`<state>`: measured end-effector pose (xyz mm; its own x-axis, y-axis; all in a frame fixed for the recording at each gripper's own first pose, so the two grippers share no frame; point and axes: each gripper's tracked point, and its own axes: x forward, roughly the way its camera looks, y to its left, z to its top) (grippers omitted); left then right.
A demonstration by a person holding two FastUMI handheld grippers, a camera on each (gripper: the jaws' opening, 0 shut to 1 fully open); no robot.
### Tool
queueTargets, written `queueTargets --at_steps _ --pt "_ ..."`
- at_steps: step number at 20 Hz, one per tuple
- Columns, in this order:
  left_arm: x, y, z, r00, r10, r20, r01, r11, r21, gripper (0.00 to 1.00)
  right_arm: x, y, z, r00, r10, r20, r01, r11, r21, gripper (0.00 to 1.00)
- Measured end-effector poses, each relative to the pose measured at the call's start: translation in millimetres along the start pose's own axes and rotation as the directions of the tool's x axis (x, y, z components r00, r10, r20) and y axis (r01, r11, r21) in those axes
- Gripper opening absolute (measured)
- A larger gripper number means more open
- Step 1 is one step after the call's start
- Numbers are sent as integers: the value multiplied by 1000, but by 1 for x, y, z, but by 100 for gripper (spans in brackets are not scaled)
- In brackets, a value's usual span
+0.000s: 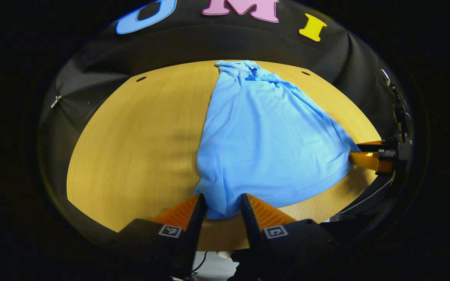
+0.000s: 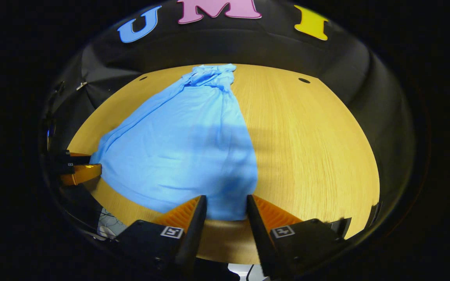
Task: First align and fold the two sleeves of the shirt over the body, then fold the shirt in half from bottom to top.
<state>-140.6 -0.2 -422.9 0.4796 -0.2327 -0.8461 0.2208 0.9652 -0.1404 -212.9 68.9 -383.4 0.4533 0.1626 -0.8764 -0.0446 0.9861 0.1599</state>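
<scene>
The blue shirt (image 1: 264, 140) lies on the wooden table (image 1: 139, 148) — the left gripper (image 1: 223, 205) and right gripper (image 2: 226, 208) each stand open around a bottom corner.

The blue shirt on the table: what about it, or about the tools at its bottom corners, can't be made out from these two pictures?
- Sleeves: on the shirt, they lie folded in or bunched near the collar; neither view shows which.
- Grip: the left tool and right tool each straddle a hem corner, but whether the fingers press the cloth is unclear.
- Table: its near edge is hidden behind each tool's body.
</scene>
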Motion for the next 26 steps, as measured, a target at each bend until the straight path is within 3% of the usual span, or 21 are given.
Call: queueTargets --at_steps 2,3,4,5,8,11,15,21,26 --pt "1 -4 4 1000 -10 12 10 1000 -11 22 2 8 2 1000 26 3 -27 1000 17 37" --pt "1 -5 5 1000 -5 18 5 1000 -17 19 3 8 4 999 31 15 -31 999 26 14" --pt "3 -5 9 1000 0 24 1 1000 -21 10 5 11 4 999 46 11 -46 998 31 13" --pt "4 -6 10 1000 0 23 0 1000 -25 8 3 12 7 998 58 14 -58 997 43 8" --pt "3 -10 20 999 -26 26 27 998 -55 6 1 7 18 997 65 31 -69 990 119 7" --pt "-5 -2 59 995 -12 97 20 997 -74 6 -8 -3 64 991 46 130 -65 987 150 7" --pt "-10 15 152 973 19 231 7 994 -112 6 -12 -16 152 963 34 266 -86 978 187 7" --pt "23 26 303 919 64 388 -13 991 -132 6 27 -50 286 909 -16 416 -81 974 214 7" --pt "58 32 391 876 103 471 -53 992 -117 6 56 -73 357 876 -41 481 -69 975 209 7"
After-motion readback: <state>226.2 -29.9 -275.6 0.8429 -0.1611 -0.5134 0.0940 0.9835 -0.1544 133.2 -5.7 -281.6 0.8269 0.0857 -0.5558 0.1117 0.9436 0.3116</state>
